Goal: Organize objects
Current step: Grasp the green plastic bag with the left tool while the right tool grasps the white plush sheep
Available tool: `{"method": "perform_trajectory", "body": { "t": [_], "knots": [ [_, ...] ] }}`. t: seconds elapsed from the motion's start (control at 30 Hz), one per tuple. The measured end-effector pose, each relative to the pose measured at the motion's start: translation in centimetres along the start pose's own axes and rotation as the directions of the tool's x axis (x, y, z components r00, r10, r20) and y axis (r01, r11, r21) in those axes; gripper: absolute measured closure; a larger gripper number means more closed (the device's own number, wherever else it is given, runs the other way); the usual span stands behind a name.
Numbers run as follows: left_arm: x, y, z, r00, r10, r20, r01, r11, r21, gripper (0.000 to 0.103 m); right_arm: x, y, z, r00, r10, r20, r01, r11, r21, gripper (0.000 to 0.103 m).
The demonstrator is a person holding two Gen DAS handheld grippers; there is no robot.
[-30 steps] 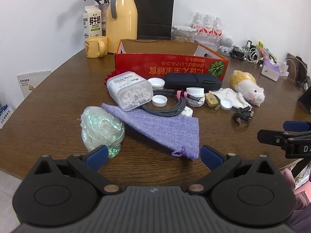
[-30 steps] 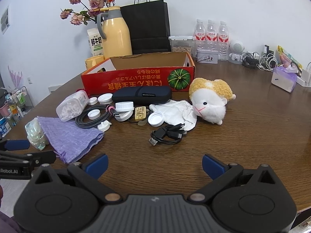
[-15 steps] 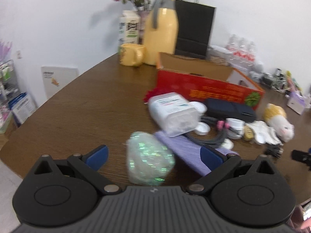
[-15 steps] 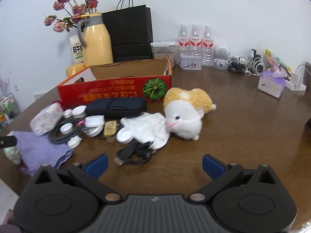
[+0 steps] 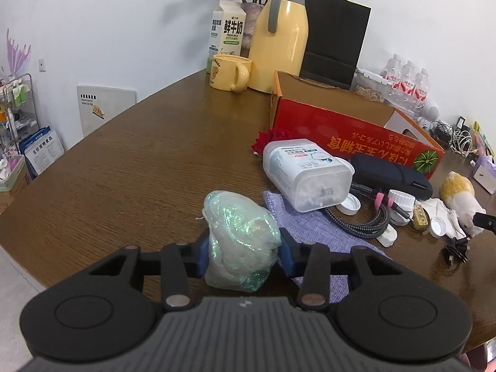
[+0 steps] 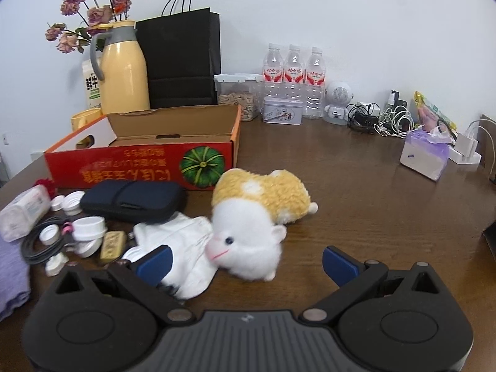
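The left gripper (image 5: 245, 252) is clamping an iridescent mesh bundle (image 5: 240, 237); both blue pads (image 5: 203, 252) are pressing into its sides, so the jaws are standing narrowed to the bundle's width; whether the bundle is touching the wooden table (image 5: 124, 170) or hanging just above it cannot be told. A purple woven pouch (image 5: 313, 229) is lying just beside the bundle on its right; a clear box of cotton swabs (image 5: 305, 173) is lying on its side beyond the pouch, its end overlapping the pouch's far edge; a braided cable (image 5: 362, 220) and several white bottle caps (image 5: 350, 204) are sitting near the box.

The right gripper (image 6: 248, 262) is standing wide open and gripping nothing; a plush hamster (image 6: 254, 223) is lying between and just beyond its fingertips, its head nearer the left pad; a white cloth (image 6: 183, 248) is lying partly under the hamster and reaching beneath the left pad (image 6: 155, 262). A dark zip case (image 6: 133, 200) is lying beside the cloth, in front of the red cardboard box (image 6: 145, 164); the box is standing open-topped toward the rear of the table; a yellow thermos (image 6: 122, 71) and a black paper bag (image 6: 181, 59) are standing behind it.
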State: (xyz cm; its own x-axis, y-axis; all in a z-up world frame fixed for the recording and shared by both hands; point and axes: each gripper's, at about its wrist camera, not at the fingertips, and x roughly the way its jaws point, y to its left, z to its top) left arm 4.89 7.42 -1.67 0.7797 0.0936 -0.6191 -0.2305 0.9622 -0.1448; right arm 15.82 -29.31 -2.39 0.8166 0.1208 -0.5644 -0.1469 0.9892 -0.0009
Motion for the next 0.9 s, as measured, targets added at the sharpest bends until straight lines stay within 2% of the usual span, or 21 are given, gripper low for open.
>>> {"method": "perform_trajectory", "body": {
  "t": [0.13,0.2,0.3,0.33,0.37,0.57,0.77,0.83,0.87,0.9],
  "knots": [
    [0.0,0.1,0.0,1.0,-0.002,-0.001,0.002,1.0,0.0,0.059,2.1,-0.9,0.6,1.0,0.014,-0.011,-0.013,1.0,0.02,0.001],
    [-0.1,0.1,0.0,1.0,-0.003,-0.001,0.003,1.0,-0.001,0.058,2.8,-1.3,0.7,0.999,0.036,-0.008,-0.036,0.998,0.043,0.006],
    [-0.2,0.1,0.0,1.0,-0.004,-0.001,0.004,1.0,-0.007,0.056,3.6,-1.8,0.9,0.995,0.092,-0.024,-0.09,0.993,0.081,0.024],
    [-0.4,0.2,0.0,1.0,-0.007,0.001,0.007,1.0,-0.01,0.055,3.7,-1.9,0.8,0.994,0.107,-0.031,-0.103,0.99,0.092,0.04],
    [-0.5,0.2,-0.1,1.0,-0.009,0.002,0.009,1.0,-0.012,0.053,3.8,-2.0,0.8,0.992,0.122,-0.037,-0.117,0.988,0.101,0.046],
    [-1.2,0.7,-0.2,1.0,-0.011,0.014,0.012,0.999,-0.03,0.048,2.2,-1.9,0.3,0.993,0.117,0.007,-0.118,0.989,0.092,0.051],
    [-2.1,1.6,-0.7,0.999,-0.03,0.029,0.032,0.998,-0.058,0.024,0.0,-1.3,-0.4,0.994,0.101,0.046,-0.104,0.993,0.056,0.052],
    [-2.3,1.9,-0.9,0.999,-0.031,0.031,0.033,0.997,-0.064,0.026,-0.5,-1.1,-0.6,0.994,0.101,0.051,-0.103,0.993,0.054,0.052],
    [-2.4,2.1,-1.0,0.999,-0.033,0.031,0.035,0.997,-0.069,0.032,-0.8,-1.0,-0.8,0.994,0.1,0.053,-0.103,0.993,0.054,0.052],
    [-2.4,2.4,-1.1,0.999,-0.038,0.031,0.04,0.996,-0.077,0.044,-1.0,-0.9,-0.9,0.993,0.099,0.057,-0.102,0.994,0.05,0.052]
  ]
}}
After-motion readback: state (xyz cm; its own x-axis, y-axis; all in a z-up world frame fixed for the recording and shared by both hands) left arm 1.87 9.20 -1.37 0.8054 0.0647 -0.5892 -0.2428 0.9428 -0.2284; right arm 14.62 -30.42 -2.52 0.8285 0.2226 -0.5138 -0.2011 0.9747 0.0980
